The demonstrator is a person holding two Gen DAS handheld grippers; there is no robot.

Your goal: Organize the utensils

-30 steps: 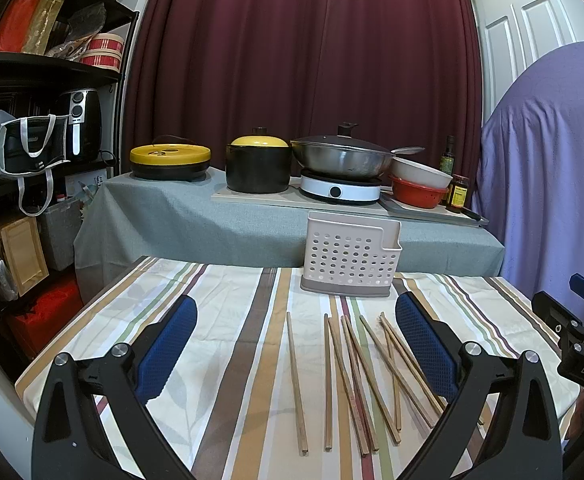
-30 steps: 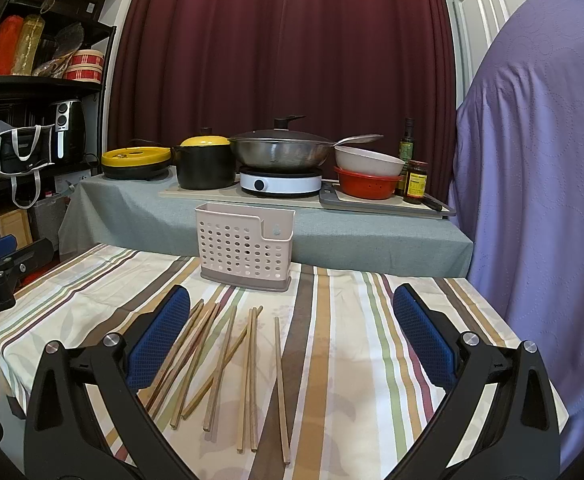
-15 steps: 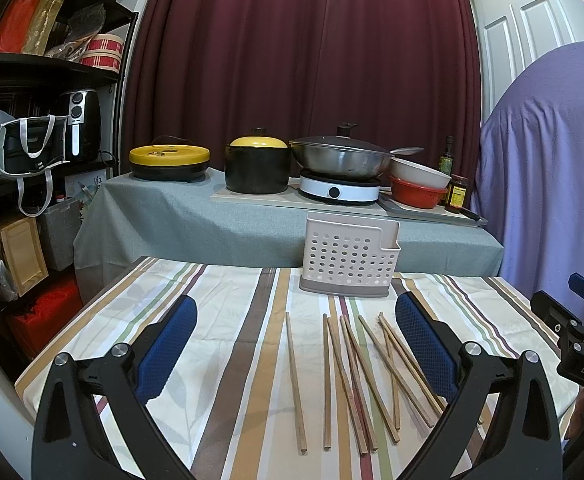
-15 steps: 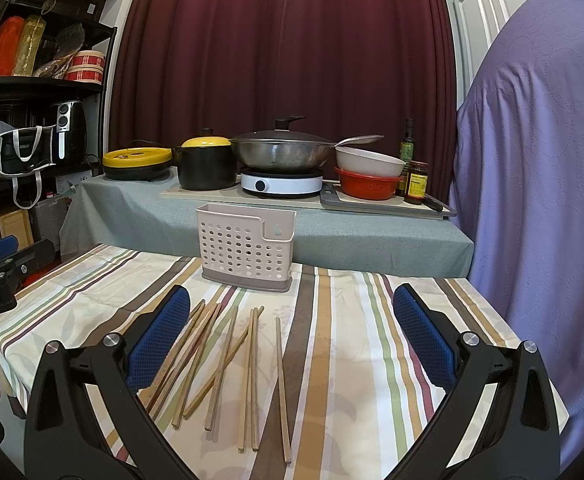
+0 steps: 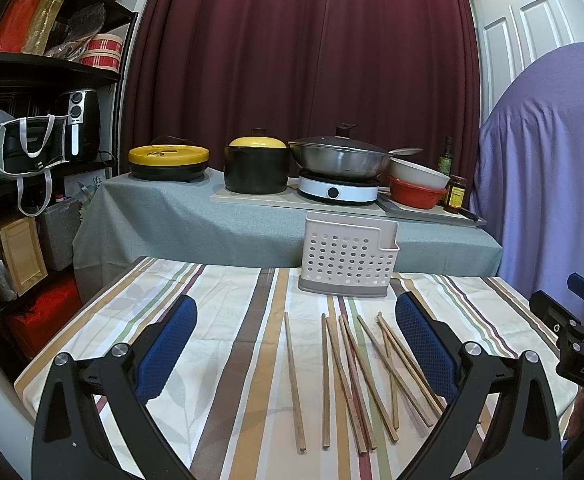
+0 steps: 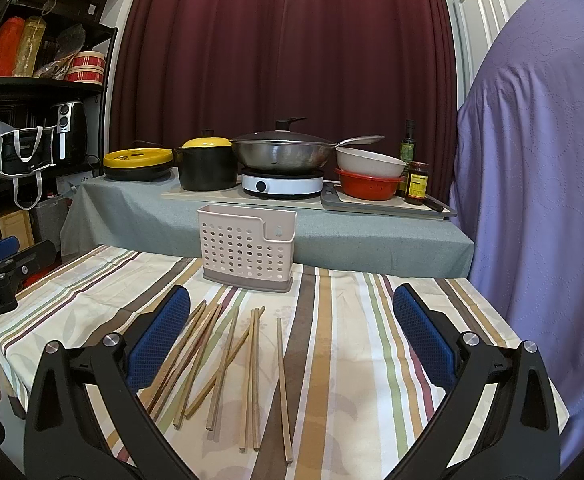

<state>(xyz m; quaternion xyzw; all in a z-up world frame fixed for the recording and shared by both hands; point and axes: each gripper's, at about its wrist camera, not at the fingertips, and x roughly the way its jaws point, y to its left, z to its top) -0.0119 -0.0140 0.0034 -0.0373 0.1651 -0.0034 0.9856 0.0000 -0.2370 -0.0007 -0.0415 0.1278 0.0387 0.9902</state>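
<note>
Both hand-held grippers (left, right) gape above the loose chopsticks.

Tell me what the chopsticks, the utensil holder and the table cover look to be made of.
Chopsticks: probably wood or bamboo; matte tan to reddish brown, squared ends.
Utensil holder: likely moulded plastic; smooth pale pink walls with punched round holes, on a darker base.
Table cover: seemingly woven fabric; matte stripes and faint leaf print.

Left gripper: black plastic frame, blue textured finger pads, silver screw heads at pivots. Right gripper: identical build, blue pads; white "DAS" marking on body in left wrist view. Bare skin visible behind both units.
</note>
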